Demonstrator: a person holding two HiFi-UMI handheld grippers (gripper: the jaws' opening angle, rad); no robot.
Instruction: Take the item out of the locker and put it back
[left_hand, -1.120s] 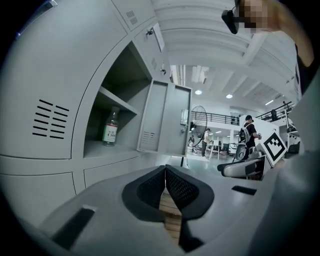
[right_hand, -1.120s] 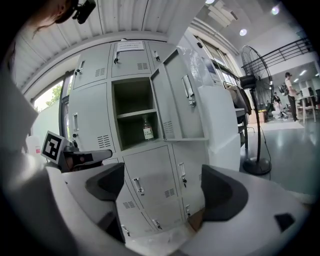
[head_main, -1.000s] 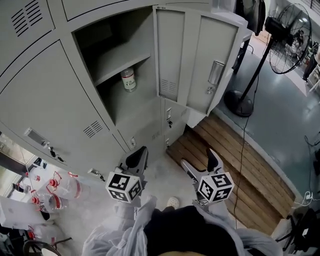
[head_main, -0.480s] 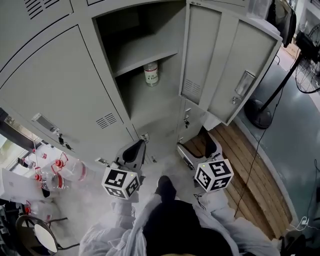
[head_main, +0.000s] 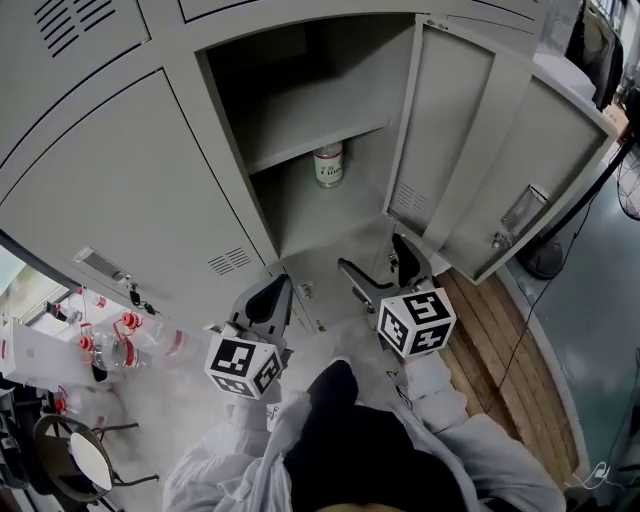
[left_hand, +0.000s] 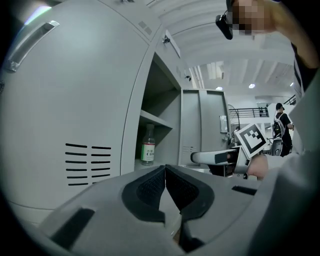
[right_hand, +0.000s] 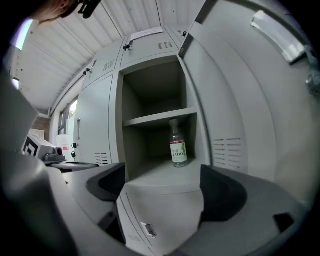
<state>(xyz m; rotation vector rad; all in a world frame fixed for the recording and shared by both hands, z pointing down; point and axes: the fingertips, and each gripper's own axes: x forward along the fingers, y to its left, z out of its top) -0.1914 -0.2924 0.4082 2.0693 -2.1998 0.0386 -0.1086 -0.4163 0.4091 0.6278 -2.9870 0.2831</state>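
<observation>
Right gripper view: the right gripper (right_hand: 162, 190), jaws wide apart and empty, faces the bottle (right_hand: 178, 148) standing upright near the locker's (right_hand: 150, 90) back edge, under the shelf (right_hand: 155, 118). Left gripper (left_hand: 165, 175) jaws are pressed together, empty.

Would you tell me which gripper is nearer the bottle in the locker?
Right. The right gripper, open, faces the bottle at the locker; the left gripper sits farther back.

Red-capped bottles (head_main: 112, 347), wooden platform (head_main: 508, 335), grey floor (head_main: 165, 405)
</observation>
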